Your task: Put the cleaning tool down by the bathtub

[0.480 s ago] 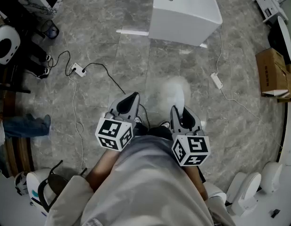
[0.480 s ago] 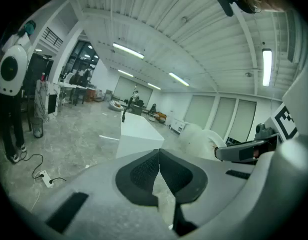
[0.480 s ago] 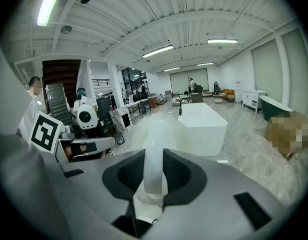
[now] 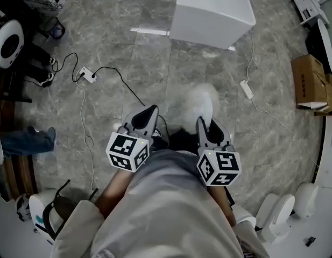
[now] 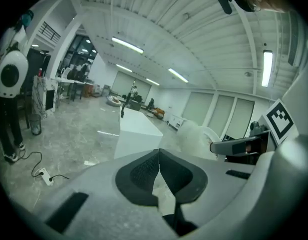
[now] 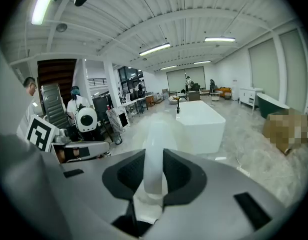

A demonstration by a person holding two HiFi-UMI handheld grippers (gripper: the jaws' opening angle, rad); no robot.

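Observation:
A white cleaning tool [image 4: 201,105] with a blurred, fluffy-looking head sticks out ahead of my right gripper [image 4: 204,123], which is shut on its white handle [image 6: 154,149]. My left gripper [image 4: 149,113] is held beside it, jaws shut with nothing between them, as the left gripper view [image 5: 158,155] shows. The white box-shaped bathtub [image 4: 211,9] stands on the grey stone floor some way ahead of both grippers. It also shows in the left gripper view [image 5: 139,129] and in the right gripper view [image 6: 199,121].
A power strip [image 4: 86,75] with black cables lies on the floor at the left, a second white strip [image 4: 246,89] at the right. A cardboard box [image 4: 311,82] stands far right. White machines [image 4: 284,214] stand at the bottom right, a jeans-clad leg [image 4: 26,141] at the left.
The floor and the bathtub have slid slightly in the head view. Both grippers keep their pose, and the tool stays in the right one.

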